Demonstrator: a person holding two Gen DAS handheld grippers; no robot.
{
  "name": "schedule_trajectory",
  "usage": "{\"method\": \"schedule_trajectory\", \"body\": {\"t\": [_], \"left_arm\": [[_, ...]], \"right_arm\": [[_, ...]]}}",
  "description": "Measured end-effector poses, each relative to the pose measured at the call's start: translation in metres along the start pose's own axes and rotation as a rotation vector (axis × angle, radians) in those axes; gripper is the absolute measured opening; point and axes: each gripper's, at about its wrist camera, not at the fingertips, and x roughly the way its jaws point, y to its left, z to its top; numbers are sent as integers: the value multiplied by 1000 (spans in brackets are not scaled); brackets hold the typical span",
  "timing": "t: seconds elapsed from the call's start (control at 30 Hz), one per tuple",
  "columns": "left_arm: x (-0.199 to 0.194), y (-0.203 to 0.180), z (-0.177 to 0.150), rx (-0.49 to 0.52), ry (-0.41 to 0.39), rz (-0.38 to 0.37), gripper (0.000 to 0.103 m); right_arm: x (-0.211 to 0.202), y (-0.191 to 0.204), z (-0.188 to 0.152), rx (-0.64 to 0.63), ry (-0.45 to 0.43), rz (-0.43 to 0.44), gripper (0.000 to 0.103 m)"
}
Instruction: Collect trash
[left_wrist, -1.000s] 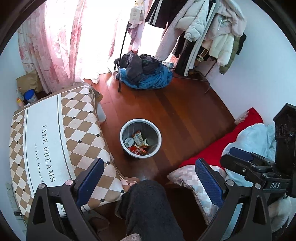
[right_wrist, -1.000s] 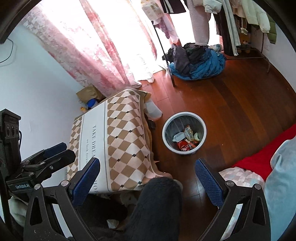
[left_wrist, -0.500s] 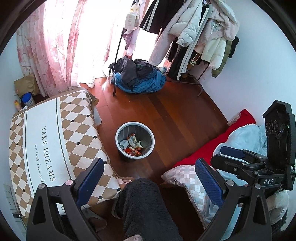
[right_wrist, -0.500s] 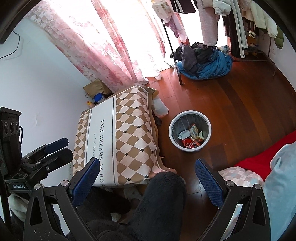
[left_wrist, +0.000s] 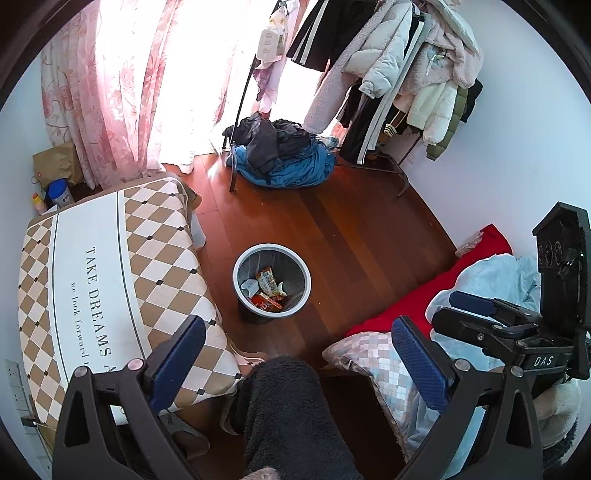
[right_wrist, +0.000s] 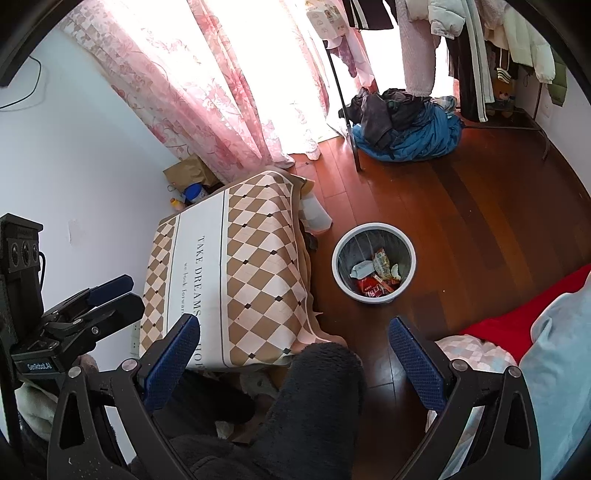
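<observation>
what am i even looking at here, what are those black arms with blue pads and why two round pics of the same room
No robot: a person holds a handheld gripper in each hand, each with a fisheye camera looking along its blue pads. One picture comes from the left gripper, the other from the right gripper, hence the same room twice. Both are open and hold nothing. On the wooden floor stands a trash bin containing wrappers, beside a table under a checked cloth. The dark fuzzy shape low down is probably the person's leg.

wood floor (left_wrist: 362, 236), pink curtains (left_wrist: 122, 85), white walls (right_wrist: 81, 147)
</observation>
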Motion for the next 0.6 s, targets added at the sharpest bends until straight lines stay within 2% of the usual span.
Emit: {"method": "schedule_trajectory", "body": {"t": [0.6], "left_arm": [[1,-2,-3,16,18,-8,103]], "right_arm": [[-2,-4,-1,-5,2,-8,103]]}}
